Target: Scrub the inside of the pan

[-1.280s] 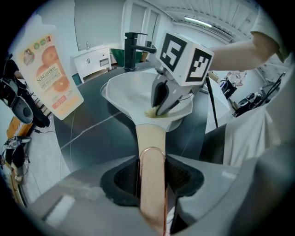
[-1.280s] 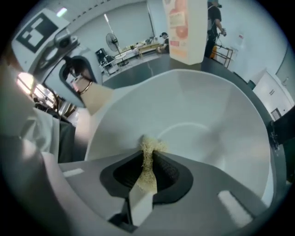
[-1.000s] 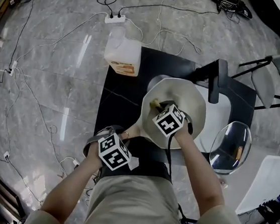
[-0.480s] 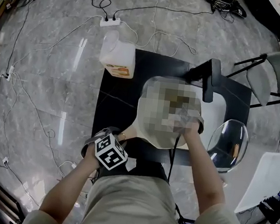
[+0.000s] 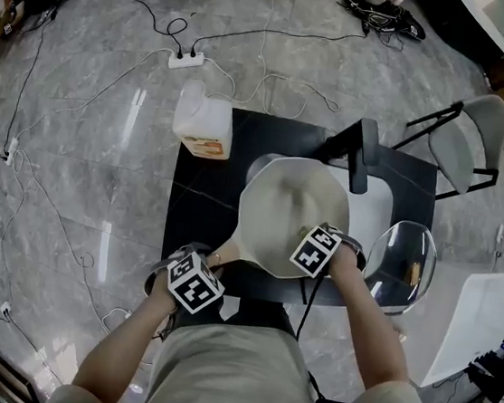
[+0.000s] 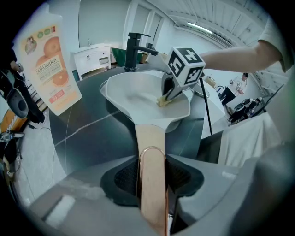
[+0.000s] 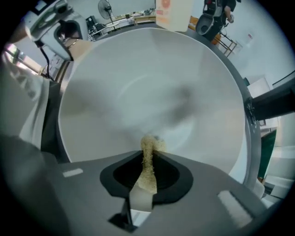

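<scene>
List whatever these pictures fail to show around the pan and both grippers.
- Inside of the pan: right gripper view, smeared by blur; dirt unreadable.
- Most of the scrubber: right gripper view, buried between the fingers; only a tuft shows.
- Fingers of the right gripper: head view, under its marker cube.
- End of the pan handle: left gripper view, passes through the left gripper, off the bottom edge.
- Print on the bottle: head view, too small.

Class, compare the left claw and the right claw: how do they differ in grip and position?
Left claw grips the handle of the pan; right claw pinches a yellowish scrub pad. Left claw sits outside the pan, right claw over its bowl. Both are shut on something.
</scene>
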Available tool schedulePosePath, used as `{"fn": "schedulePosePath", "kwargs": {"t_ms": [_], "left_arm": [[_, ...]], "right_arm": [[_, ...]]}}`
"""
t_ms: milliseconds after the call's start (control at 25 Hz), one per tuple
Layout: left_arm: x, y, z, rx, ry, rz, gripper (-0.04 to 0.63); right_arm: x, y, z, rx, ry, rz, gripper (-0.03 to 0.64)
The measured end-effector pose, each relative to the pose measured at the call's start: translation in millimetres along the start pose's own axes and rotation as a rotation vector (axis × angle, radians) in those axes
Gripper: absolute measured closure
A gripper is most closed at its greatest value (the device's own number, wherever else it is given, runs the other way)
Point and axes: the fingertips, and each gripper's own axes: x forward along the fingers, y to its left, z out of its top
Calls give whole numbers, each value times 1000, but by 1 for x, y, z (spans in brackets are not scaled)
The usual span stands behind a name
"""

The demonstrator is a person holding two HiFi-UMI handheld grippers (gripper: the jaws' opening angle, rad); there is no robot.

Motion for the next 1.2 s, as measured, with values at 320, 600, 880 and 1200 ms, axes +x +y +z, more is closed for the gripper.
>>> {"fn": "schedulePosePath", "kwargs": {"t_ms": [320, 600, 880, 1200], "left_arm": [[0, -1, 0, 0, 0, -5, 437], [-1, 0, 2, 14, 3, 3, 437], [0, 0, 0, 39, 17, -5, 437], [0, 0, -2, 35, 23, -9, 439]], "right_arm": [[-25, 78, 60, 94, -132, 290, 549], [-62, 55, 137, 138, -395, 329, 549], [-54, -32, 170, 52, -511, -2, 551], [-24, -105, 118, 19, -404, -366, 545]]}}
